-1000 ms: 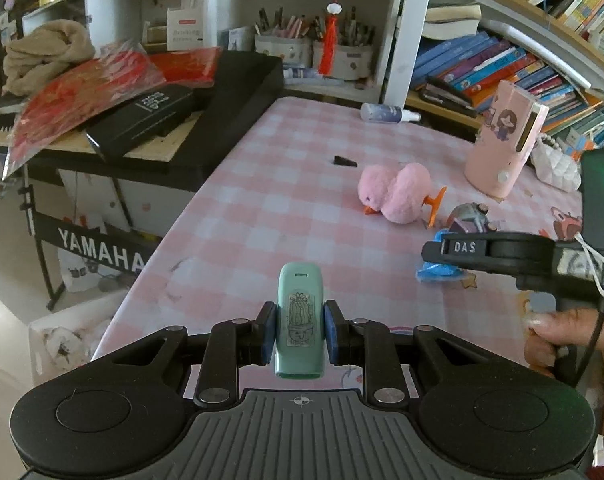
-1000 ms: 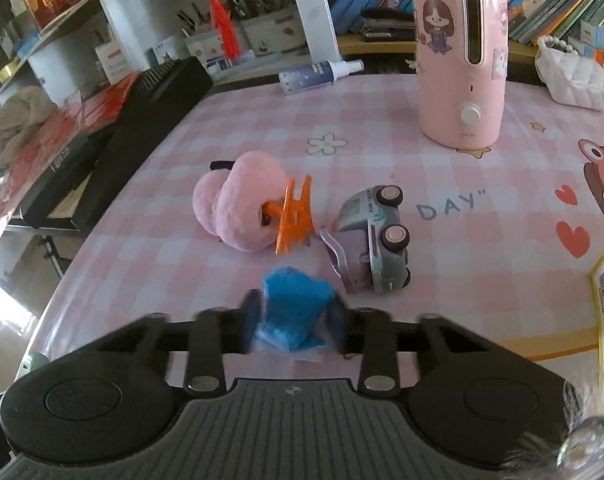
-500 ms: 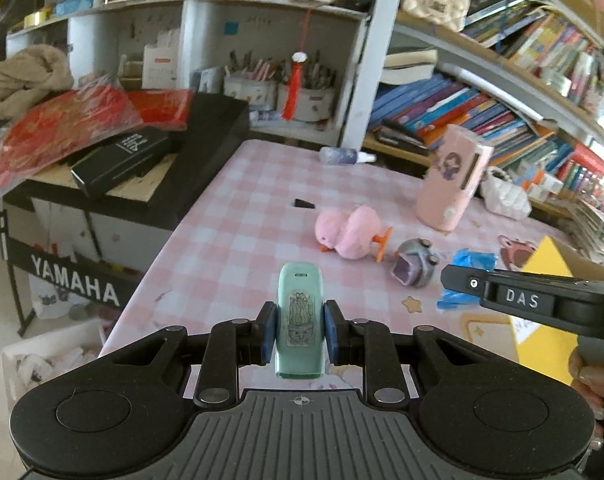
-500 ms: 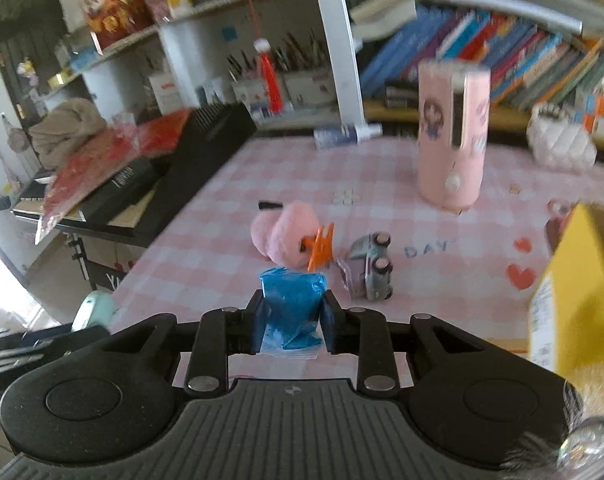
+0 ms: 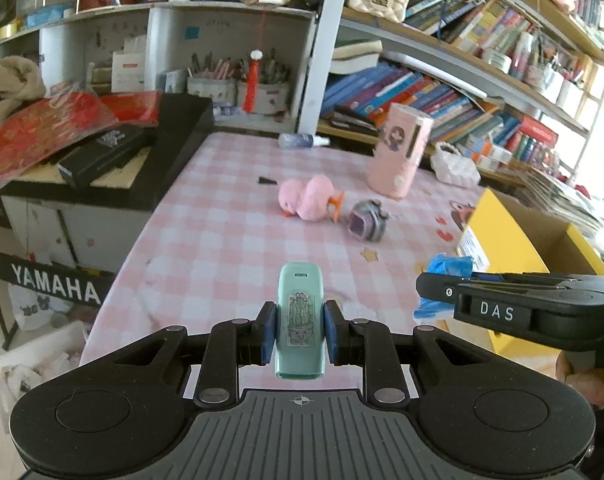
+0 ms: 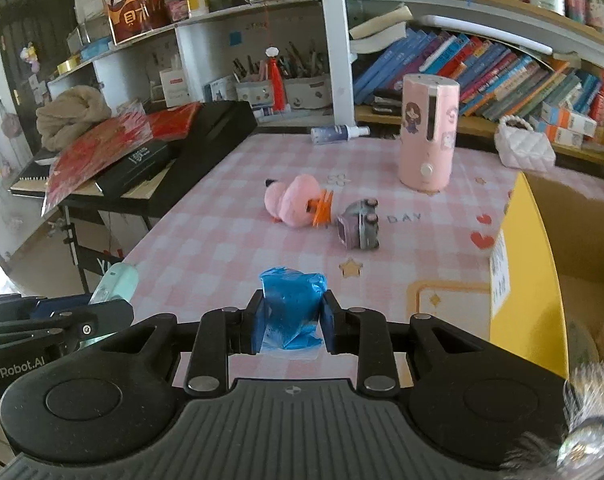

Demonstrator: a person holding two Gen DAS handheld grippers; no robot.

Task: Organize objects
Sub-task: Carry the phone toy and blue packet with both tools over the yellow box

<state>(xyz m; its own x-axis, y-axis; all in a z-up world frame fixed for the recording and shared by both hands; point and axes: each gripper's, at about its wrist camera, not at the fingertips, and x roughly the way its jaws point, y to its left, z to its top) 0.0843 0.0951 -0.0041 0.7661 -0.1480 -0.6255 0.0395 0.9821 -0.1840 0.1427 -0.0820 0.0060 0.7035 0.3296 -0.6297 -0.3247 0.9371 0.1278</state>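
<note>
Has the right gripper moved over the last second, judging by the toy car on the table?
Yes. The right gripper, shut on the blue wrapper, has pulled up and back: the toy car now looks smaller and farther away.

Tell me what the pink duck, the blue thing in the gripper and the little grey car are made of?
The pink duck looks like soft plush: its surface is fuzzy, with smooth orange feet, probably plastic. The blue thing in the right gripper seems to be thin shiny plastic film, crinkled and glossy. The grey car looks like hard painted plastic or metal; the pictures cannot settle which.
</note>
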